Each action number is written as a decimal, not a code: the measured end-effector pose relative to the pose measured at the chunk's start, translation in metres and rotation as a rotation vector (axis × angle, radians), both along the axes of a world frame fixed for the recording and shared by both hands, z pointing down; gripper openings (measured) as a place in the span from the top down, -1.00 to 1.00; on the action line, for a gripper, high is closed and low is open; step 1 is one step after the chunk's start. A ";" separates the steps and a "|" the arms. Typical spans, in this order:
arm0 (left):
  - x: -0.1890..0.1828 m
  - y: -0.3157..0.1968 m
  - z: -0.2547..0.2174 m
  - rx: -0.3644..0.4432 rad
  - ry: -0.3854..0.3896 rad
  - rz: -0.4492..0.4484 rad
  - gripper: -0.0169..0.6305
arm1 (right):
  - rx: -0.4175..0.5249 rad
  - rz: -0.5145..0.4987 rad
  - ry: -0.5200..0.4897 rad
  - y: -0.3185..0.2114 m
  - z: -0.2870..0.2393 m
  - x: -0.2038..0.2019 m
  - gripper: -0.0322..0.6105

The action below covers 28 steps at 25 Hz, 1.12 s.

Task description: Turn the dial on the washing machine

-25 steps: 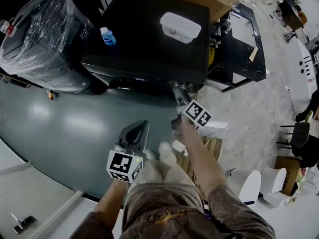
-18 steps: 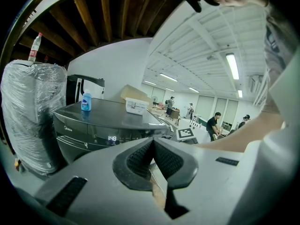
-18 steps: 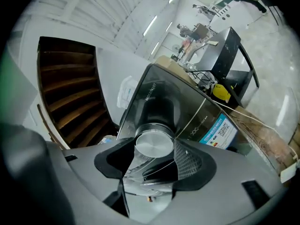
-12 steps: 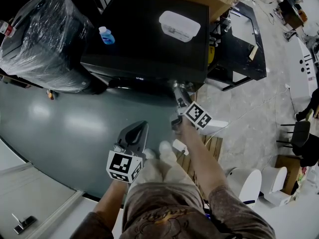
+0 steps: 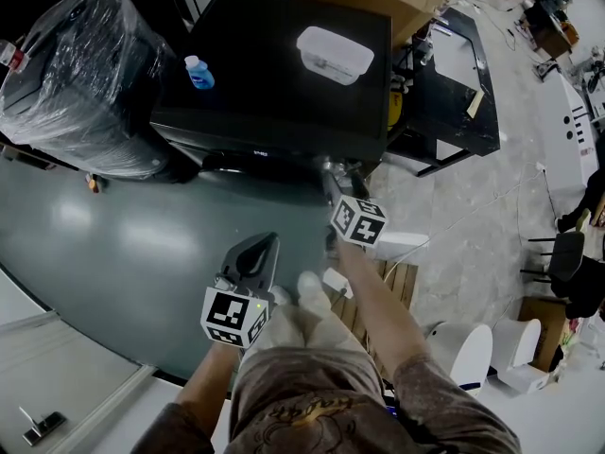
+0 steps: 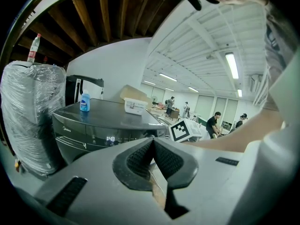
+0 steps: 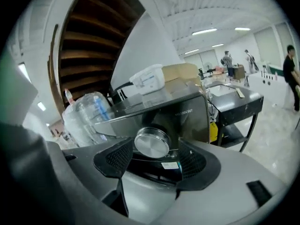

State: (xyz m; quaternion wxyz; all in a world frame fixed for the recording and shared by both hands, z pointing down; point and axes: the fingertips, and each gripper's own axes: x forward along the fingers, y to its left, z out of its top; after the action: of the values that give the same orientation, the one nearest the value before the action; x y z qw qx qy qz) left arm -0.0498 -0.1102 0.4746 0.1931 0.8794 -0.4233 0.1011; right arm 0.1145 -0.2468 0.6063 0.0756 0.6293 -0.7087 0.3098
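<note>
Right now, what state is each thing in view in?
right claw: open, jaws straddling the dial
dial: between the right claw's jaws
left claw: shut, empty
washing machine: display lit
blue bottle: upright, capped
white container: lid on

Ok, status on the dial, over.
Right hand-held gripper open, jaws straddling the dial. Left hand-held gripper shut, empty. Nothing blocking the dial.
</note>
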 end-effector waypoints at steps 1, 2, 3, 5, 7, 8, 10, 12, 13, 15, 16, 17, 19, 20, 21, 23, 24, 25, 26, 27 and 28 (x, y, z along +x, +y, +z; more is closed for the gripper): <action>0.001 0.000 0.000 0.000 -0.001 0.001 0.97 | -0.007 -0.010 0.049 0.000 0.000 -0.001 0.07; 0.001 0.000 0.000 0.001 -0.001 0.002 0.97 | -0.010 -0.019 0.089 -0.001 -0.001 -0.002 0.07; 0.001 0.000 0.001 0.002 -0.002 0.001 0.97 | -0.012 -0.029 0.123 -0.002 -0.001 -0.004 0.07; 0.000 0.000 0.001 0.002 -0.004 -0.003 0.97 | -0.020 -0.049 0.168 -0.005 -0.002 -0.009 0.07; -0.002 0.000 0.001 -0.001 -0.007 -0.008 0.97 | -0.036 -0.059 0.191 -0.006 -0.001 -0.012 0.07; -0.002 0.000 0.001 -0.003 -0.008 -0.010 0.97 | -0.047 -0.057 0.198 -0.006 0.001 -0.012 0.07; -0.002 0.000 0.001 -0.005 -0.010 -0.015 0.97 | -0.078 -0.049 0.207 -0.006 0.005 -0.012 0.07; -0.004 0.000 0.002 -0.006 -0.012 -0.020 0.97 | -0.103 -0.038 0.202 -0.006 0.010 -0.012 0.07; -0.005 0.000 0.002 -0.007 -0.013 -0.021 0.97 | -0.109 -0.027 0.195 -0.006 0.011 -0.012 0.07; -0.008 -0.002 0.002 -0.007 -0.013 -0.024 0.97 | -0.110 -0.006 0.178 -0.007 0.012 -0.011 0.11; -0.008 -0.003 0.002 -0.006 -0.013 -0.026 0.97 | -0.110 -0.002 0.168 -0.007 0.011 -0.011 0.12; -0.009 -0.003 0.002 -0.006 -0.013 -0.027 0.97 | -0.110 0.001 0.156 -0.008 0.012 -0.011 0.12; -0.008 -0.004 0.002 -0.007 -0.013 -0.028 0.97 | -0.110 0.008 0.120 -0.007 0.013 -0.011 0.12; -0.008 -0.004 0.003 -0.008 -0.012 -0.028 0.97 | -0.109 0.015 0.096 -0.007 0.013 -0.011 0.12; -0.008 -0.005 0.003 -0.008 -0.012 -0.027 0.97 | -0.106 0.023 0.070 -0.007 0.013 -0.010 0.12; -0.006 -0.004 0.002 -0.008 -0.011 -0.024 0.97 | -0.095 0.036 0.010 -0.007 0.013 -0.010 0.12; -0.006 -0.004 0.003 -0.008 -0.011 -0.023 0.97 | -0.087 0.042 -0.023 -0.006 0.013 -0.010 0.12; -0.005 -0.004 0.003 -0.008 -0.011 -0.022 0.97 | -0.078 0.047 -0.058 -0.006 0.013 -0.010 0.12; -0.005 -0.004 0.003 -0.008 -0.011 -0.022 0.97 | -0.069 0.054 -0.097 -0.006 0.013 -0.009 0.12; -0.004 -0.004 0.003 -0.009 -0.011 -0.021 0.97 | -0.060 0.062 -0.136 -0.005 0.013 -0.009 0.12; -0.004 -0.004 0.003 -0.010 -0.012 -0.021 0.97 | -0.050 0.069 -0.175 -0.005 0.013 -0.008 0.12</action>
State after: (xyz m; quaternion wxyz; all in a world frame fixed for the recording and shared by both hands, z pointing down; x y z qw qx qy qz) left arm -0.0539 -0.1140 0.4780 0.1960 0.8734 -0.4329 0.1065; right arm 0.1066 -0.2520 0.6191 0.0183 0.6218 -0.6824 0.3839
